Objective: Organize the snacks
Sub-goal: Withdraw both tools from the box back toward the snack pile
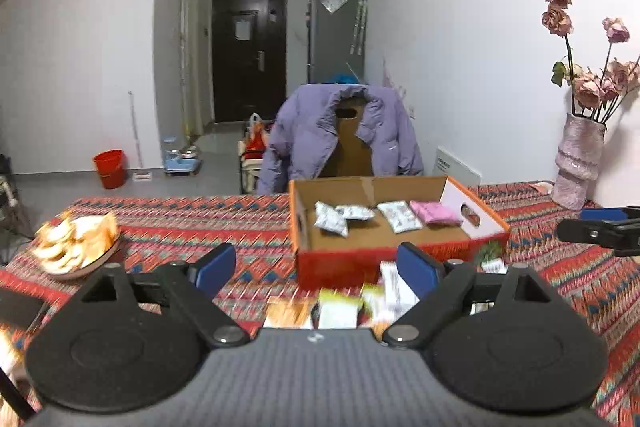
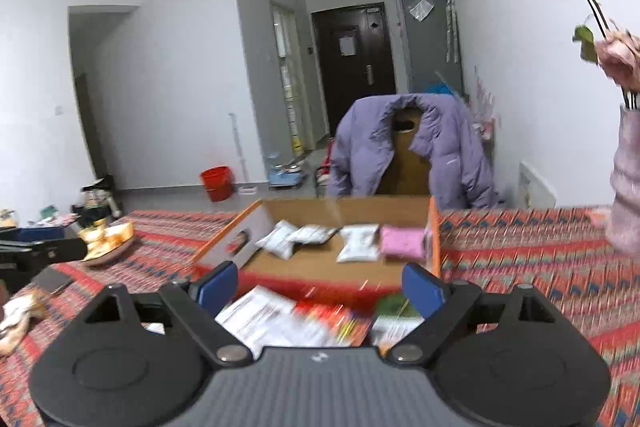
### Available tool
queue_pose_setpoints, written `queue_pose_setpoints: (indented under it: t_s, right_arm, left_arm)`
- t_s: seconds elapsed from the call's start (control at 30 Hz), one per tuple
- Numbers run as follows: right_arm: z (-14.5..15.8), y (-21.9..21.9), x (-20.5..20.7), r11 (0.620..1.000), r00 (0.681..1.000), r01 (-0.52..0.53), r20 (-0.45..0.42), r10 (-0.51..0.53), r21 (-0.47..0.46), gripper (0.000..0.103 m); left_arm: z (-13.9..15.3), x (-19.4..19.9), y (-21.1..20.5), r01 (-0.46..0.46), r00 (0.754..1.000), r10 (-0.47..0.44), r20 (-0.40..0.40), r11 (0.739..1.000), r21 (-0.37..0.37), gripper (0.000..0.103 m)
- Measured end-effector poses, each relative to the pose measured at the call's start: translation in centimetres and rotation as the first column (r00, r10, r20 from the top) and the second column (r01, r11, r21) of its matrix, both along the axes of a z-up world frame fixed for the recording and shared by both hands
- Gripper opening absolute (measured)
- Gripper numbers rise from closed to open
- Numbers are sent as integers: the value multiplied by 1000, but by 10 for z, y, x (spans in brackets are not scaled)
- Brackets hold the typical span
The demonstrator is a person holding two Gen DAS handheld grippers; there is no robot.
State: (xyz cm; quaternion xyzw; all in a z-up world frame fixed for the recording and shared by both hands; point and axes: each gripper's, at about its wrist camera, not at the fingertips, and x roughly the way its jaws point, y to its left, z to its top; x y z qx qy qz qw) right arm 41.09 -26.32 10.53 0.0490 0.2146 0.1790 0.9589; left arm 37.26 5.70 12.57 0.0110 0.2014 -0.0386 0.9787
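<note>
An open orange cardboard box stands on the patterned tablecloth. Inside lie white snack packets and a pink packet. Loose snack packets lie blurred on the cloth in front of the box. My left gripper is open and empty above these loose packets. My right gripper is open and empty above the loose packets near the box's front wall. The right gripper also shows in the left wrist view at the right edge.
A plate of orange-white snacks sits at the table's left. A pink vase with dried roses stands at the right. A chair with a purple jacket stands behind the table.
</note>
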Motion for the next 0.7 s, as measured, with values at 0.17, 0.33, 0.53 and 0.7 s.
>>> queue_pose_setpoints:
  t_s: [0.17, 0.33, 0.53, 0.7]
  right_arm:
    - [-14, 8, -77, 999, 999, -6, 41, 8, -42, 99]
    - [-36, 15, -144, 997, 999, 10, 50, -6, -80, 103]
    - [-52, 20, -208, 995, 995, 71, 70, -65, -72, 103]
    - [-55, 25, -230, 991, 994, 75, 89, -65, -113, 103]
  left_arm:
    - [-22, -65, 4, -24, 1000, 24, 8, 1000, -19, 93]
    - [-45, -129, 3, -51, 999, 51, 2, 999, -15, 93]
    - [-58, -194, -8, -112, 991, 110, 77, 993, 23, 95]
    - [-59, -216, -11, -100, 993, 100, 56, 995, 4, 96]
